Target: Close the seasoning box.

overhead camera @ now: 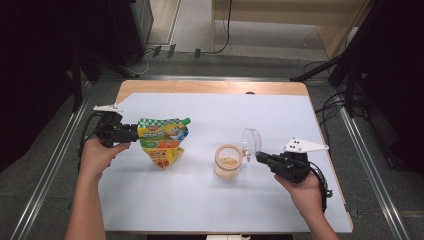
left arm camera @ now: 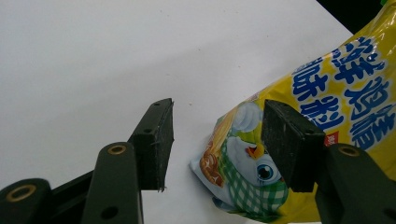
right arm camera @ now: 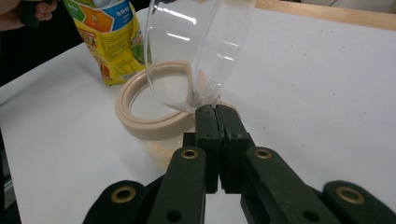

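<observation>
A yellow and green seasoning pouch [overhead camera: 162, 140] lies on the white table top [overhead camera: 225, 200] at the left. My left gripper [overhead camera: 134, 132] is at the pouch's left end. In the left gripper view the gripper [left arm camera: 217, 105] is open; the pouch's corner [left arm camera: 327, 107] sits by the right pad, unpressed. A clear jar [overhead camera: 228, 162] with a beige rim holds a little yellowish powder. Its clear lid [overhead camera: 251, 140] stands tilted up at the jar's right side. My right gripper [overhead camera: 259, 156] is shut on the lid's lower edge. The right gripper view shows the gripper [right arm camera: 215, 109], lid [right arm camera: 196, 46], jar [right arm camera: 140, 116] and pouch [right arm camera: 109, 42].
The table's wooden far edge [overhead camera: 215, 86] borders the white top. Metal rails [overhead camera: 367, 150] run along both sides of the table. Cables [overhead camera: 330, 107] lie on the floor at the right, and dark stands are at the back corners.
</observation>
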A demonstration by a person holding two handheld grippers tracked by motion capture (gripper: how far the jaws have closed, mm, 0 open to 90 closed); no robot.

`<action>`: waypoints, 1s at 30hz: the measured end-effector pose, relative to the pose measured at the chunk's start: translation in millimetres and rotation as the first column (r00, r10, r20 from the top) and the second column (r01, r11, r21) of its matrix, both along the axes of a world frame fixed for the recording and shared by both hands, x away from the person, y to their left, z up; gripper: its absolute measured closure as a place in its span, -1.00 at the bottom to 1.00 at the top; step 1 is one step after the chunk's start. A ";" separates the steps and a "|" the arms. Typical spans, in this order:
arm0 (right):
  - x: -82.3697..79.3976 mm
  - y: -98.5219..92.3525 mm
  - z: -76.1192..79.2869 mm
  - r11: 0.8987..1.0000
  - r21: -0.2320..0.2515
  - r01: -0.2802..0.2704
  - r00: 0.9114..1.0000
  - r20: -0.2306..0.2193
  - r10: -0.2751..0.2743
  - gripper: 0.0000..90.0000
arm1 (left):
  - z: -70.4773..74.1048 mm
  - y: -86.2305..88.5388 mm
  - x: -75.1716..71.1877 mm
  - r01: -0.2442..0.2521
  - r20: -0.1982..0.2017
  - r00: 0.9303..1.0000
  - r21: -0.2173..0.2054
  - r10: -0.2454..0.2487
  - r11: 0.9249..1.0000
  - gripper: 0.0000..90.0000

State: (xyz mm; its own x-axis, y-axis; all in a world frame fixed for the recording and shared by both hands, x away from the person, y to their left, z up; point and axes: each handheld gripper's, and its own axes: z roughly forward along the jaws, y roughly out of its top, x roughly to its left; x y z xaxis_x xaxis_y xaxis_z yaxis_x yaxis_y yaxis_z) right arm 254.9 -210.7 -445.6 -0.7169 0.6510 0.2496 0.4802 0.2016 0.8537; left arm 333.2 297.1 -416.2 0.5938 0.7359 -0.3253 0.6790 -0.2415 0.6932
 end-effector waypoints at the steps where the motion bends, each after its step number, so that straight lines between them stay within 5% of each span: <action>1: -0.3 1.5 0.3 1.000 -0.005 0.000 1.000 0.004 0.000 1.00 | -0.1 0.6 0.2 0.000 -0.002 1.000 -0.002 0.000 1.000 -0.01; 19: -6.7 14.0 3.1 0.998 -0.013 -0.057 0.998 0.040 0.058 0.90 | -0.9 3.1 0.6 -0.010 -0.008 1.000 -0.003 0.010 1.000 -0.02; 30: -3.2 0.1 -0.9 0.999 -0.012 -0.046 0.998 0.031 0.046 0.61 | 1.1 13.8 -1.7 -0.038 0.001 0.999 -0.026 0.038 0.999 -0.02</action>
State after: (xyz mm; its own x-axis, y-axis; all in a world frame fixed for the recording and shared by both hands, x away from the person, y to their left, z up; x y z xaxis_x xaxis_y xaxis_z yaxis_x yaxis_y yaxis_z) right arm 251.7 -210.7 -446.4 -0.7535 0.6199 0.2190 0.4432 0.2329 0.8656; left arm 331.4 310.8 -415.2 0.5662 0.7493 -0.3435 0.6861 -0.1974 0.7002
